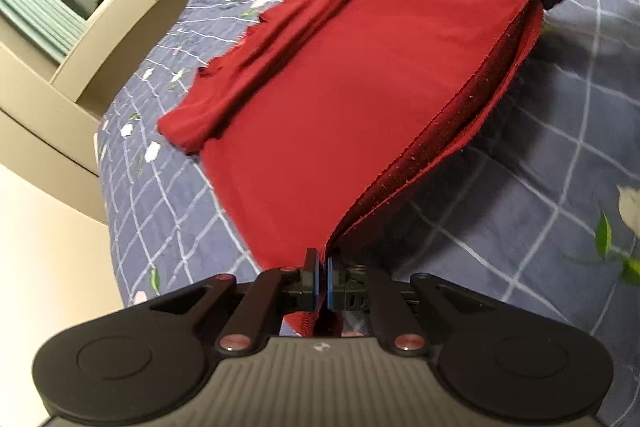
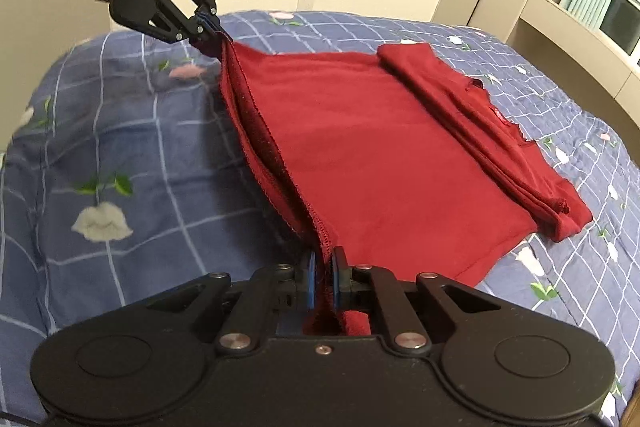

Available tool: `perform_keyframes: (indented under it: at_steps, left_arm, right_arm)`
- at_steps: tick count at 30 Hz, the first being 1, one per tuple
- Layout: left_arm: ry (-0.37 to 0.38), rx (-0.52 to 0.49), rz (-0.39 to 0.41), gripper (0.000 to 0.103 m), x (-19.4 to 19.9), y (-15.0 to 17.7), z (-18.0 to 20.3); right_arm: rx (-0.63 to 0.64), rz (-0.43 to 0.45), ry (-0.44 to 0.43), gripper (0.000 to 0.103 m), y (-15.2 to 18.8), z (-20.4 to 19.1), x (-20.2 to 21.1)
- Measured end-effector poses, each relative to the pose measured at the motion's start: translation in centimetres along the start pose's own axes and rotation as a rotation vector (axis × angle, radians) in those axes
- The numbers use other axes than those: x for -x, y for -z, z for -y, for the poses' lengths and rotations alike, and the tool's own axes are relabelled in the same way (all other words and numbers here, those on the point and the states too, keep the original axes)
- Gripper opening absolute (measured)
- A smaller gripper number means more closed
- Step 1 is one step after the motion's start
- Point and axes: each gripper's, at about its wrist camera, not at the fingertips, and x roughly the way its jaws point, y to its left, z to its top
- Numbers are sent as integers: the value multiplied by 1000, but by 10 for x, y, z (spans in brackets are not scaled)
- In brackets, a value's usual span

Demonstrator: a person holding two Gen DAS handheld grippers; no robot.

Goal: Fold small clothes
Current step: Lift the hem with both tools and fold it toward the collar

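Now both tools pinch one hem of the red garment point(image 2: 380, 147) on the bed quilt point(image 2: 132, 131): left gripper point(image 1: 323, 279) and right gripper point(image 2: 323, 279) clamped. Carrying both corners level toward the folded sleeve end should keep the fold square.

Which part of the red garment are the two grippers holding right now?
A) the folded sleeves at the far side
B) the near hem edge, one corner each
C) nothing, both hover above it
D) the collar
B: the left gripper and right gripper are each shut on one end of the red garment hem, lifted off the bedspread.
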Motion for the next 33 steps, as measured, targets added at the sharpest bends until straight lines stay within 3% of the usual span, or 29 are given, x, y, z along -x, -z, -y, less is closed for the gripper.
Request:
perform_keyframes:
  at_steps: [4,10,15,21,26,33]
  left_arm:
    - [-11,29,11,2,7,-12,-11]
    - [-21,74,56,2,1,-37,-44]
    - [-22,88,85,2,-4,-64,-82]
    - [-16,86,118,2,-22,-104,-126]
    - [8,144,151,2,-39,-136,-168]
    - [70,152,85,2,-72,-178,-222]
  right_arm:
    - [-21,0,-3,7,-9,17,5]
    - [-170,-14,-12,7,-28,59,8]
    - [-191,-2,15,7,-52,92,13]
    - [-224,10,15,7,-74,153,3]
    - [-283,19,19,7,-90,210,-5]
    - [-284,0,3,7,-115,274,-30]
